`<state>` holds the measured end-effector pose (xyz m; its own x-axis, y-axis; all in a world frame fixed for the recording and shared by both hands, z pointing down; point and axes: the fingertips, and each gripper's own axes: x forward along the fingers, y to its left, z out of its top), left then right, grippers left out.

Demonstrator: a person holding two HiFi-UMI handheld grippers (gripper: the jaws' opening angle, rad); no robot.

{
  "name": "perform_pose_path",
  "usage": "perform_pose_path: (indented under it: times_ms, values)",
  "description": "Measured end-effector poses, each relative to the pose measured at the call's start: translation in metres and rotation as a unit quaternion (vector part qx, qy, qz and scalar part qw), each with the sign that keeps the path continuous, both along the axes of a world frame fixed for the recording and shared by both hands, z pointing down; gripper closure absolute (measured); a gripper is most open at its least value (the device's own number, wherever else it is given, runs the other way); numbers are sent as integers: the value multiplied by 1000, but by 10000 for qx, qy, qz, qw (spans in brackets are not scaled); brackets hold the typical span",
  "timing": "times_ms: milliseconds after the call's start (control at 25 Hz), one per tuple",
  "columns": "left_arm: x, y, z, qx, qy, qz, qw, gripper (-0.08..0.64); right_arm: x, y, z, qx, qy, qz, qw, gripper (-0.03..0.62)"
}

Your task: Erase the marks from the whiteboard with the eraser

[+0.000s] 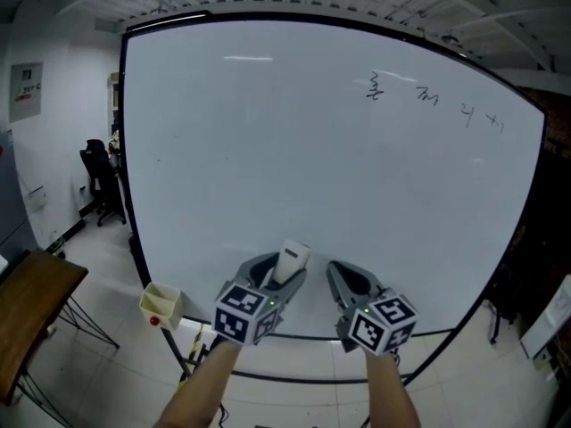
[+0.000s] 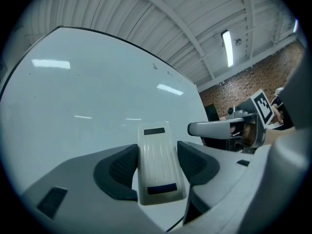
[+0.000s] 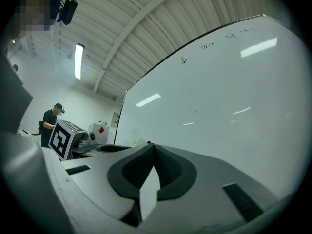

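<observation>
A big whiteboard (image 1: pixel 268 168) stands upright in front of me. A few small dark marks (image 1: pixel 426 96) run along its upper right. The marks (image 3: pixel 207 46) also show high up in the right gripper view and as faint marks (image 2: pixel 155 67) in the left gripper view. My left gripper (image 1: pixel 280 273) is low at the centre, shut on a white eraser (image 1: pixel 294 257). That eraser (image 2: pixel 158 162) sits lengthwise between the two dark pads, pointing at the board. My right gripper (image 1: pixel 346 275) is beside it on the right, shut with its pads (image 3: pixel 168 172) pressed together and nothing between them.
A pale yellow box (image 1: pixel 161 303) hangs by the board's lower left corner. A wooden table (image 1: pixel 31 301) stands at the left and an office chair (image 1: pixel 98 176) farther back. A person (image 3: pixel 51 121) stands far off in the right gripper view. A brick wall (image 2: pixel 253 77) lies to the right.
</observation>
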<state>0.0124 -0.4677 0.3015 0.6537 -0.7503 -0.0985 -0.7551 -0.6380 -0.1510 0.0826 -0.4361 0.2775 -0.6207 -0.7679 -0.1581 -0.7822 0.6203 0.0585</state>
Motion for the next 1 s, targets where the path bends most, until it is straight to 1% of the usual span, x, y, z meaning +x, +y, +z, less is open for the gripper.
perform_pose_path:
  times_ms: [600, 1000]
  values:
    - [11, 0, 2, -12, 48, 82, 10000, 298, 8, -3, 0, 5, -25, 8, 10000, 598]
    - [14, -2, 0, 47, 55, 105, 9999, 298, 12, -4, -2, 19, -13, 31, 10000, 598]
